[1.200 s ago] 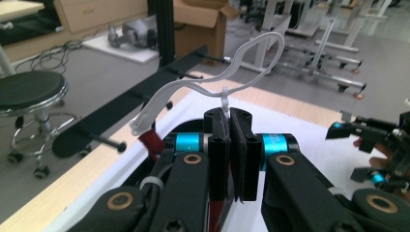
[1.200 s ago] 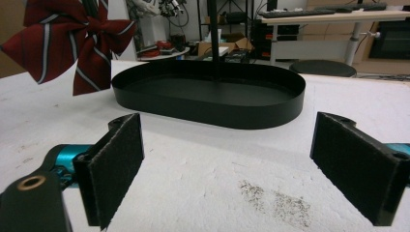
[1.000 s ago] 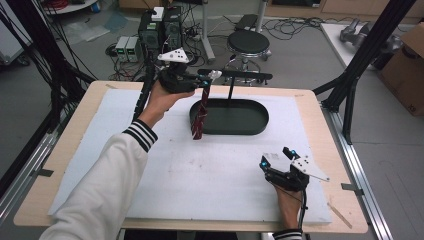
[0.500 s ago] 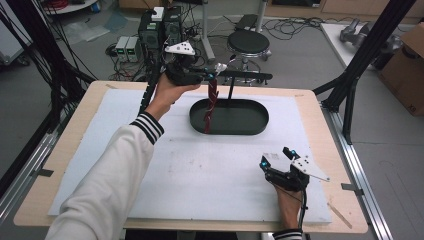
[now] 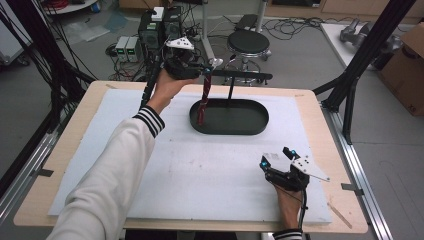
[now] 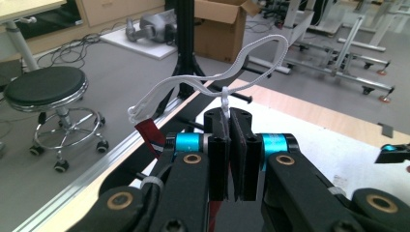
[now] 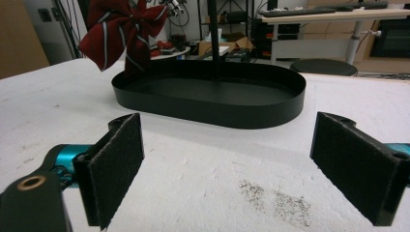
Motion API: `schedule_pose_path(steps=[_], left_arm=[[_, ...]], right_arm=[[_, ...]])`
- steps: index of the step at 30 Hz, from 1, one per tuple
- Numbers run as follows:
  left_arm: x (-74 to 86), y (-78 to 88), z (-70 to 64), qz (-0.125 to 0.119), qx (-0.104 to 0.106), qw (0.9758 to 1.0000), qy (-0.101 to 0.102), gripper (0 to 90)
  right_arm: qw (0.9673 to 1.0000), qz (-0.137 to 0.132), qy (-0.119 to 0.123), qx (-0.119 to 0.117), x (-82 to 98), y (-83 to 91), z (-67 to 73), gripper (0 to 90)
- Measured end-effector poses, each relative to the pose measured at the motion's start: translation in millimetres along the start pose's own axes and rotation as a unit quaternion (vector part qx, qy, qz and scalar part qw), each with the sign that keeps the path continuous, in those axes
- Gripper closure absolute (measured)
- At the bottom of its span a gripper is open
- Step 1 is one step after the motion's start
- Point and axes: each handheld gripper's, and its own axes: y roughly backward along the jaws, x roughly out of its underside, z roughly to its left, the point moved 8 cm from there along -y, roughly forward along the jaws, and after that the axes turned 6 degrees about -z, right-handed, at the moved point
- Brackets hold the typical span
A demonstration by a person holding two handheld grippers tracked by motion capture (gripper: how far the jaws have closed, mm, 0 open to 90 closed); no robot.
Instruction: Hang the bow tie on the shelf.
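My left gripper (image 5: 206,70) is raised over the back left of the table, shut on a thin white elastic strap (image 6: 212,79). From that strap hangs a dark red bow with white stripes (image 5: 202,102), dangling over the left end of a black oval tray (image 5: 265,120). The bow (image 7: 121,29) reaches down near the tray's wall (image 7: 212,104). A black post with a crossbar (image 5: 245,76) rises from the tray. In the left gripper view the jaws (image 6: 230,118) pinch the strap upright. My right gripper (image 5: 275,156) rests on the white mat at the near right, open, with nothing between its pads (image 7: 118,159).
The white mat (image 5: 200,175) covers a wooden table with metal rails along both sides. A black stool (image 5: 248,42) and electronics boxes (image 5: 160,30) stand behind the far edge. A black frame leg (image 5: 350,95) rises at the right, a cardboard box (image 5: 410,65) beyond it.
My left hand has moved toward the back and slightly right, lifting the bow so it hangs higher over the tray's left end. The right gripper has stayed still.
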Motion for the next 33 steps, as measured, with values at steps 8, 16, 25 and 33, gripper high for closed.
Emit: schedule_pose_path(steps=[8,16,25,33], left_arm=[[12.7,3.8,15.5,0.007,-0.018,0.9998,0.007,85.9],[17.0,8.1,25.3,0.013,-0.035,0.9993,0.007,85.9],[27.3,4.5,30.7,0.031,-0.049,0.9983,0.011,85.9],[37.5,6.6,39.2,0.045,-0.064,0.9968,0.017,85.8]], right_arm=[[1.0,0.001,0.0,-0.001,0.1,-0.1,0.0,10.8],[1.0,0.0,0.001,0.0,-0.1,0.0,-1.0,10.8],[1.0,0.0,0.001,0.001,-0.1,0.0,-1.1,10.8],[1.0,-0.001,0.0,-0.001,-0.2,-0.2,-1.2,10.7]])
